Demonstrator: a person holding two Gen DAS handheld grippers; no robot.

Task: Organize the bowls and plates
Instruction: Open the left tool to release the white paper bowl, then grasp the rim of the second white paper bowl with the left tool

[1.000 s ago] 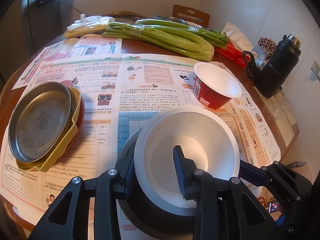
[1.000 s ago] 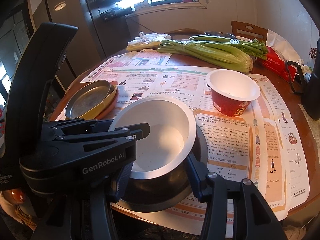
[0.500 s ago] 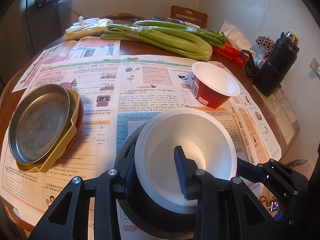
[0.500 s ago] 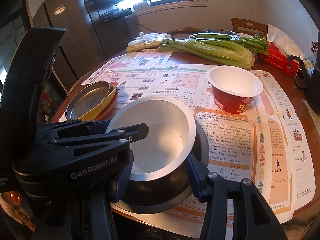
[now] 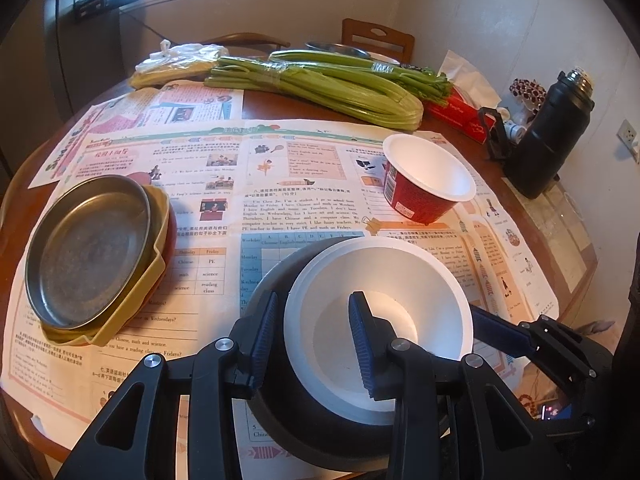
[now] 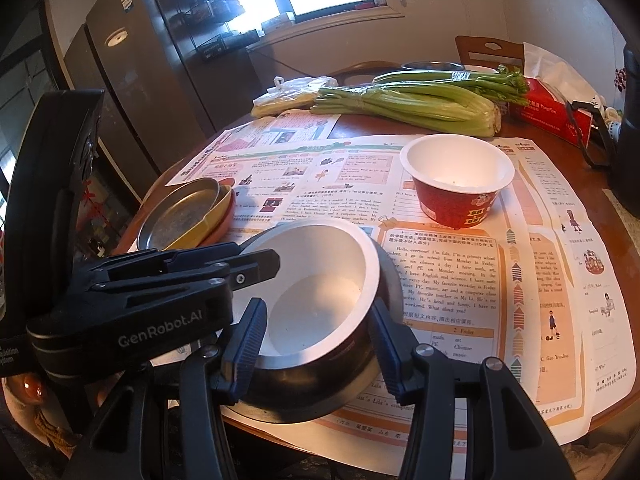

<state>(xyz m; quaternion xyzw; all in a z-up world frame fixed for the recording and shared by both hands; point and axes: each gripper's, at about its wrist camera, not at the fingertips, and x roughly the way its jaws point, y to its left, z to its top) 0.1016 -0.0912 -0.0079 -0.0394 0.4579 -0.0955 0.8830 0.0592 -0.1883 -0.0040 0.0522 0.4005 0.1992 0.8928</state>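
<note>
– Since the white bowl [image 5: 420,276] sits nested in the steel bowl [image 5: 276,280] at the near edge of the bench [image 5: 260,100], which one needs the gentler hold?

– Likely the white one. It looks like thin foam or plastic: light, a little soft in the wall, easy to dent. The steel bowl looks stiff and heavier, and its smooth side is probably slippery.

– Where does the left gripper [image 5: 312,300] stand?

– Its fingers straddle the white bowl's near wall, one inside and one outside. Whether the pads press on the wall cannot be told from either view.

– And the right gripper [image 6: 316,304]?

– Its fingers are clenched, with the near side of the nested pair between them. Which bowl the pads bear on is unclear.

– So where is the best hold?

– On the white bowl, at the rolled rim, which is probably its stiffest part, with a light pinch. A hard squeeze lower down could buckle it. The steel bowl takes a firm pinch across its rim, though it may slide on the newspaper [image 5: 300,208].

– Where might they go?

– The red cup [image 5: 416,200] stands apart, farther back on the right. The plates [image 5: 88,248] are stacked on the left, a metal one on top. The bowls probably belong in one stack.
</note>
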